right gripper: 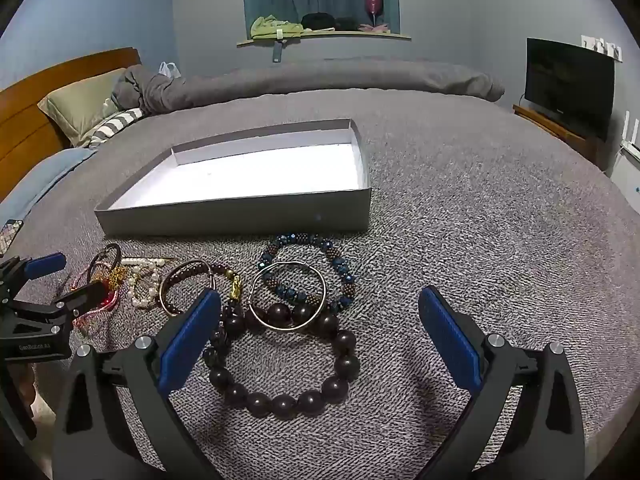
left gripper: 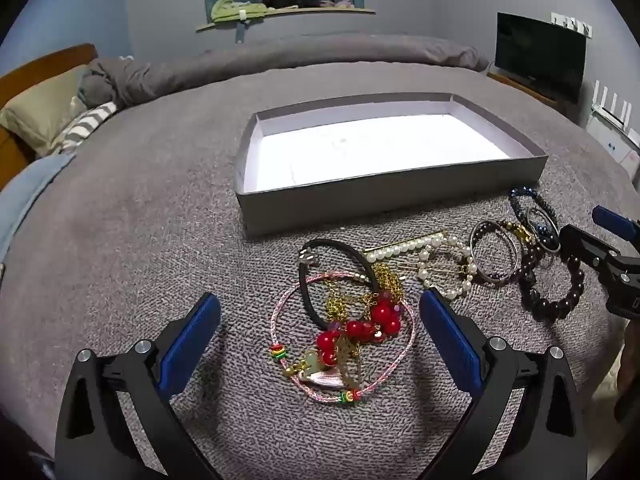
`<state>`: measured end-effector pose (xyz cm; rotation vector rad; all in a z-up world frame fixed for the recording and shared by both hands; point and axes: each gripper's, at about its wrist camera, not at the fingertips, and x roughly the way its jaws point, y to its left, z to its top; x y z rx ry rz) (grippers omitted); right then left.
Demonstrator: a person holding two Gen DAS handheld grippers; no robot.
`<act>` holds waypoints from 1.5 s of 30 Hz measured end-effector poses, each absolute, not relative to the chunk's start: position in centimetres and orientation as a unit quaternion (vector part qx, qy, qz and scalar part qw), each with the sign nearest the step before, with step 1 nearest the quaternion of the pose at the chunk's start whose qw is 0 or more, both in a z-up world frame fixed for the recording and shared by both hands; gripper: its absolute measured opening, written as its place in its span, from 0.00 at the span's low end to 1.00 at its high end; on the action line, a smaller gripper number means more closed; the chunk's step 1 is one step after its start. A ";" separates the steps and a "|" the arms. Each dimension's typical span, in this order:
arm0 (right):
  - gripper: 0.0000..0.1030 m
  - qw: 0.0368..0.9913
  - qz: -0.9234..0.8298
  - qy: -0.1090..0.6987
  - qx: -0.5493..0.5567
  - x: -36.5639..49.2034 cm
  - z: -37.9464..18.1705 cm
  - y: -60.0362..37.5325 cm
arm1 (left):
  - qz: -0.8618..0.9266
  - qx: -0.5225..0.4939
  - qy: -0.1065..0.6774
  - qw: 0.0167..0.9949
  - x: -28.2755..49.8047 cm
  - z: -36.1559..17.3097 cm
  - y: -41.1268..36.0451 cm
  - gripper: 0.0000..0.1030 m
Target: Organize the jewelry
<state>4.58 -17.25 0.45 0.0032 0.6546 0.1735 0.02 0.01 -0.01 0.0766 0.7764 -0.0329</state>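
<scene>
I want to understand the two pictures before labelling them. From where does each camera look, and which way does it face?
Left wrist: on the left claw, tilted down at the red-bead tangle; own open blue fingers show.
Right wrist: on the right claw, tilted down at the dark bead bracelet; own open fingers show.
Shared: grey box, pearl pieces, each other's claw.

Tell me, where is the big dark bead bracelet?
In the right wrist view, the big dark bead bracelet lies on the bed between the open right gripper, touching the thin metal bangle.
</scene>
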 end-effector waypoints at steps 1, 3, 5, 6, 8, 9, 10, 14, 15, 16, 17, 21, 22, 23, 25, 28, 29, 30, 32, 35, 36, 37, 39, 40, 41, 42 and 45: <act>0.95 0.943 0.085 0.320 0.003 4.6 0.5 -17.3 | -0.016 0.037 0.377 0.925 0.0 0.0 0.0 0.98; 0.95 0.944 0.085 0.319 0.004 4.5 0.6 -17.4 | -0.016 0.038 0.379 0.925 0.1 -0.1 0.0 0.98; 0.95 0.942 0.084 0.324 -0.001 4.6 0.2 -17.0 | -0.016 0.038 0.381 0.924 0.1 -0.1 0.0 0.98; 0.95 0.942 0.085 0.324 -0.001 4.7 0.1 -16.9 | -0.017 0.038 0.381 0.924 0.2 -0.1 0.0 0.98; 0.95 0.942 0.085 0.323 -0.002 4.6 -0.1 -17.3 | -0.017 0.037 0.382 0.923 0.2 -0.1 0.0 0.98; 0.95 0.943 0.085 0.323 -0.002 4.5 -0.1 -17.4 | -0.017 0.037 0.381 0.924 0.0 0.5 0.2 0.98; 0.95 0.943 0.085 0.323 -0.001 4.5 -0.2 -17.5 | -0.017 0.037 0.381 0.924 0.1 0.5 0.3 0.98; 0.95 0.942 0.085 0.325 -0.003 4.4 -0.1 -17.3 | -0.015 0.038 0.382 0.923 0.2 -0.3 0.2 0.98; 0.95 0.941 0.086 0.326 -0.004 4.6 0.0 -17.0 | -0.015 0.038 0.382 0.923 0.2 -0.4 0.2 0.98; 0.95 0.941 0.086 0.326 -0.004 4.6 0.0 -16.9 | -0.015 0.038 0.382 0.923 0.2 -0.4 0.2 0.98; 0.95 0.941 0.086 0.327 -0.004 4.8 0.1 -16.8 | -0.015 0.038 0.382 0.923 0.2 -0.4 0.2 0.98; 0.95 0.941 0.086 0.328 -0.004 5.0 0.0 -16.7 | -0.015 0.036 0.383 0.923 0.4 -0.4 0.3 0.98; 0.95 0.941 0.086 0.328 -0.004 5.0 0.0 -16.7 | -0.015 0.036 0.382 0.923 0.4 -0.4 0.4 0.98; 0.95 0.941 0.086 0.328 -0.004 5.0 0.1 -16.6 | -0.014 0.036 0.382 0.923 0.4 -0.5 0.3 0.98; 0.95 0.940 0.086 0.329 -0.004 5.0 0.1 -16.7 | -0.015 0.035 0.383 0.923 0.4 -0.5 0.3 0.98; 0.95 0.940 0.087 0.329 -0.005 5.0 0.0 -16.8 | -0.015 0.036 0.383 0.923 0.4 -0.6 0.3 0.98; 0.95 0.941 0.087 0.328 -0.005 5.0 0.0 -16.9 | -0.015 0.036 0.383 0.923 0.3 -0.6 0.3 0.98; 0.95 0.940 0.087 0.329 -0.005 5.0 0.0 -16.9 | -0.015 0.036 0.383 0.923 0.3 -0.6 0.3 0.98; 0.95 0.940 0.087 0.329 -0.006 5.0 0.0 -16.8 | -0.015 0.035 0.383 0.923 0.3 -0.5 0.3 0.98; 0.95 0.940 0.087 0.330 -0.006 5.0 0.0 -16.8 | -0.015 0.035 0.384 0.923 0.3 -0.6 0.3 0.98; 0.95 0.940 0.087 0.330 -0.006 5.0 -0.1 -16.8 | -0.015 0.036 0.384 0.922 0.4 -0.6 0.2 0.98; 0.95 0.940 0.087 0.330 -0.006 5.0 -0.1 -16.8 | -0.015 0.036 0.384 0.922 0.3 -0.6 0.2 0.98; 0.95 0.940 0.087 0.330 -0.007 5.0 -0.1 -16.7 | -0.015 0.036 0.384 0.922 0.3 -0.6 0.2 0.98; 0.95 0.940 0.087 0.330 -0.007 5.0 -0.1 -16.7 | -0.015 0.037 0.384 0.922 0.4 -0.6 0.2 0.98; 0.95 0.940 0.087 0.330 -0.007 5.0 -0.1 -16.7 | -0.015 0.036 0.384 0.922 0.4 -0.6 0.2 0.98; 0.95 0.940 0.087 0.331 -0.007 5.0 -0.2 -16.6 | -0.014 0.036 0.384 0.922 0.4 -0.6 0.2 0.98; 0.95 0.940 0.087 0.331 -0.007 5.0 -0.2 -16.6 | -0.015 0.035 0.384 0.922 0.3 -0.5 0.2 0.98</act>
